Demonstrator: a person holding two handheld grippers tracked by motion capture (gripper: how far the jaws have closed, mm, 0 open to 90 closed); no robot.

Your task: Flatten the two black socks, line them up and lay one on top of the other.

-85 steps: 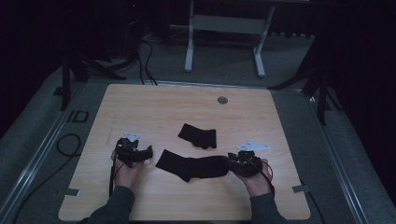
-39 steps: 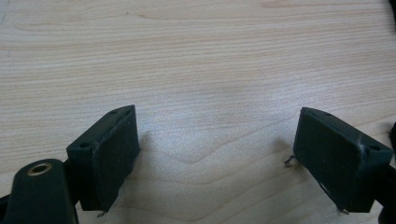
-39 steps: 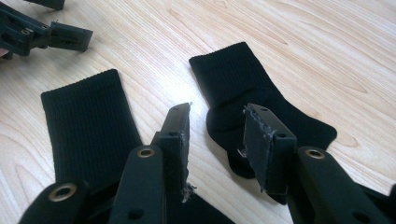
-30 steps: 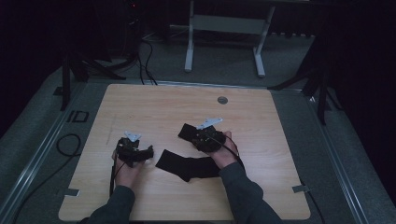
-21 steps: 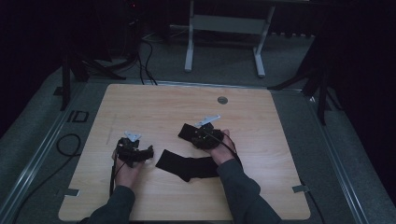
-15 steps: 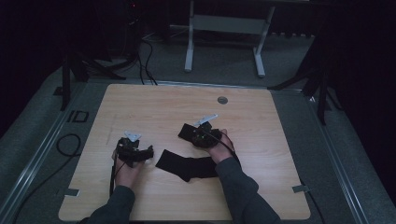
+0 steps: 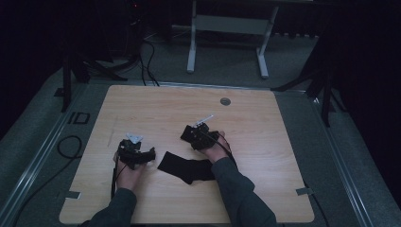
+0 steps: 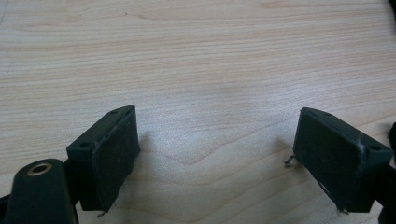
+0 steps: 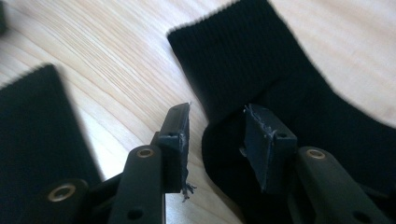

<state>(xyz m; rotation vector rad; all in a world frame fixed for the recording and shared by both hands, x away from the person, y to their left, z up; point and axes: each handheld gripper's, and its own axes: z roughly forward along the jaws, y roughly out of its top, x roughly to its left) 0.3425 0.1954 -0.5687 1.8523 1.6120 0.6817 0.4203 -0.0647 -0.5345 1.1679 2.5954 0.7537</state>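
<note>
Straddling the folded edge of the far sock [image 9: 261,70] mid-surface [image 7: 156,109], the right claw [image 9: 217,135], jaws just reopening and unclenched, is nearer; the left claw [image 8: 219,154] rests released.

One sock [image 7: 187,169] is laid near the table's [image 7: 283,142] front edge; another sock [image 9: 261,65] is set behind it, mid-table.
</note>
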